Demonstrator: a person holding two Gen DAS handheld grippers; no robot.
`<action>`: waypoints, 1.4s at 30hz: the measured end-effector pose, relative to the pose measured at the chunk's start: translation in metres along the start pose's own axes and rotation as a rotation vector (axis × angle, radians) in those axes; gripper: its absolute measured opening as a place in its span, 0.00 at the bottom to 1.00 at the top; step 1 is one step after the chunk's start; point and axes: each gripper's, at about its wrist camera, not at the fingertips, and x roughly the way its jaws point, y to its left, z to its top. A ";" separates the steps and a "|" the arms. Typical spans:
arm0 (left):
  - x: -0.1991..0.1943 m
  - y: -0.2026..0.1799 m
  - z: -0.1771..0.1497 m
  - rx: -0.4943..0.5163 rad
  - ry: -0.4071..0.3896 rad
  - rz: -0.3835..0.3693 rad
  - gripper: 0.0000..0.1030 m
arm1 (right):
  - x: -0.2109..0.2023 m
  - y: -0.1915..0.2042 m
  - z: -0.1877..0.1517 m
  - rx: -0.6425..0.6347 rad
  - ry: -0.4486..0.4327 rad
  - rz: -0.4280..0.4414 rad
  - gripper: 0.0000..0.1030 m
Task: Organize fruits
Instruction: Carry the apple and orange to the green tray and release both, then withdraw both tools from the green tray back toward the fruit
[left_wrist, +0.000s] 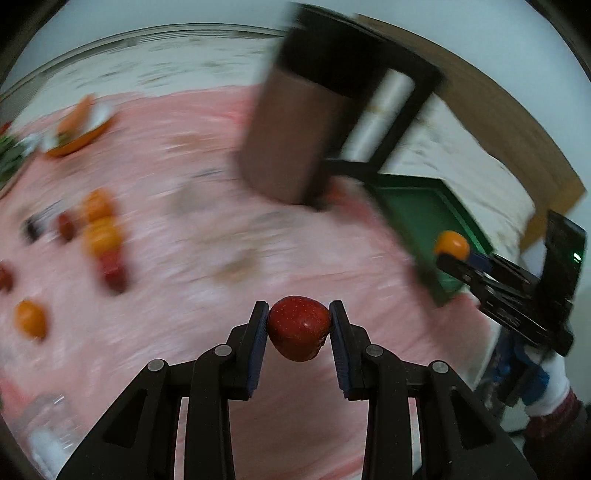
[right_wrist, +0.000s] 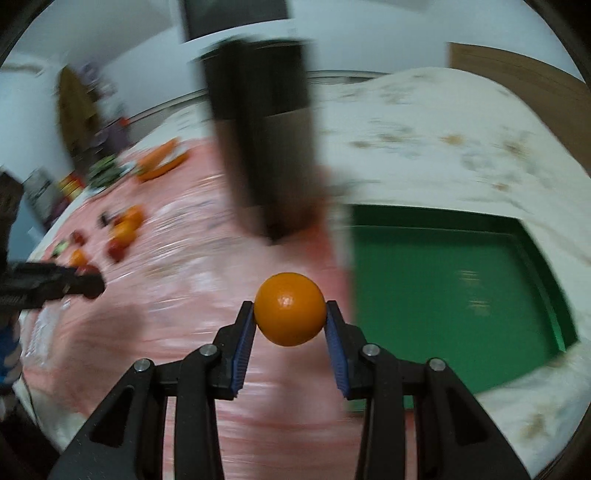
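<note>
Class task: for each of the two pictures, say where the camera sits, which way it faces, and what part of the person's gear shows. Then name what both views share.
Left wrist view: sits on the left tongs, faces down across the pink cloth; its tongs hold a strawberry.
Right wrist view: sits on the right tongs, faces the green tray; its tongs hold an orange.
Shared: cloth, tray, orange, dark box, loose fruit.

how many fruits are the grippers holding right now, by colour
red: 1, the strawberry in the left gripper
orange: 1, the orange fruit in the right gripper
total: 2
</note>
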 end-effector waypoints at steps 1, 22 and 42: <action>0.008 -0.018 0.008 0.026 0.001 -0.026 0.27 | -0.003 -0.016 0.001 0.020 -0.007 -0.033 0.37; 0.164 -0.194 0.054 0.352 0.172 -0.065 0.28 | 0.024 -0.157 -0.022 0.194 0.084 -0.265 0.39; 0.074 -0.182 0.029 0.356 0.048 -0.017 0.53 | -0.045 -0.107 -0.018 0.138 -0.044 -0.324 1.00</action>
